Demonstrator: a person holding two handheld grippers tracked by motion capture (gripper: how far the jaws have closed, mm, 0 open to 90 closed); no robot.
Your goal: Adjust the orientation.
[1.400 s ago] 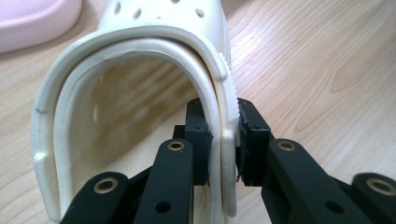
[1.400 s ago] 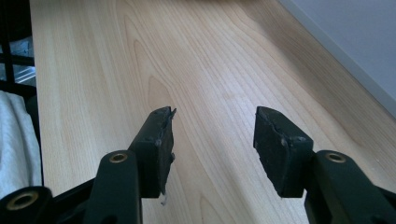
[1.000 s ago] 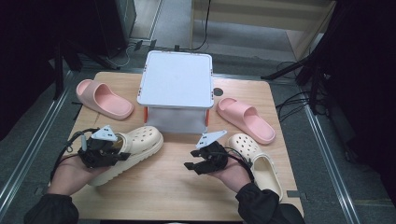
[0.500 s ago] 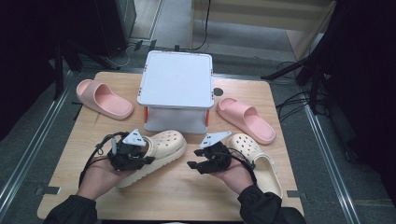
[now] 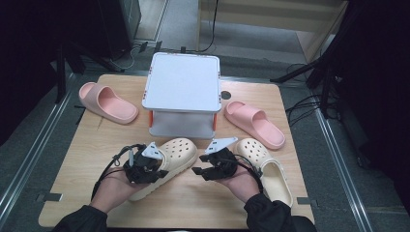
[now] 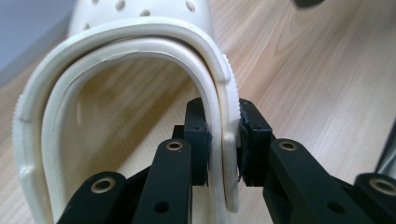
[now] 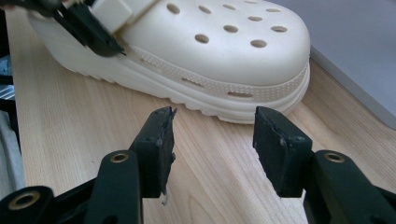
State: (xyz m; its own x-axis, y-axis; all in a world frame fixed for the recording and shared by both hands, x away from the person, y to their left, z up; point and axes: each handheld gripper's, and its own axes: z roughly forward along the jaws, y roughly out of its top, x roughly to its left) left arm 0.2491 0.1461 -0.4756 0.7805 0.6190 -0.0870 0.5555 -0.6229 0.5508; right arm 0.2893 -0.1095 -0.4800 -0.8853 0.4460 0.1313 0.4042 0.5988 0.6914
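Note:
A cream perforated clog (image 5: 178, 153) lies slanted in front of the white box, toe towards the box. My left gripper (image 5: 153, 165) is shut on the rim of its heel opening; in the left gripper view the jaws pinch that rim (image 6: 223, 135) from inside and outside. My right gripper (image 5: 199, 171) stands open just right of this clog, nothing between its jaws. In the right gripper view the open jaws (image 7: 212, 135) face the clog's toe (image 7: 210, 51) a short way off. The second cream clog (image 5: 267, 167) rests on the table to the right of my right hand.
A white lidded box (image 5: 183, 82) stands at the back centre of the wooden table (image 5: 82, 150). One pink slide (image 5: 106, 102) lies at the left, another pink slide (image 5: 255, 123) to the right of the box. Cables trail from both grippers.
My left gripper has carried the clog to the right, towards the table's middle and closer to the right gripper. The right gripper has barely moved and stays open.

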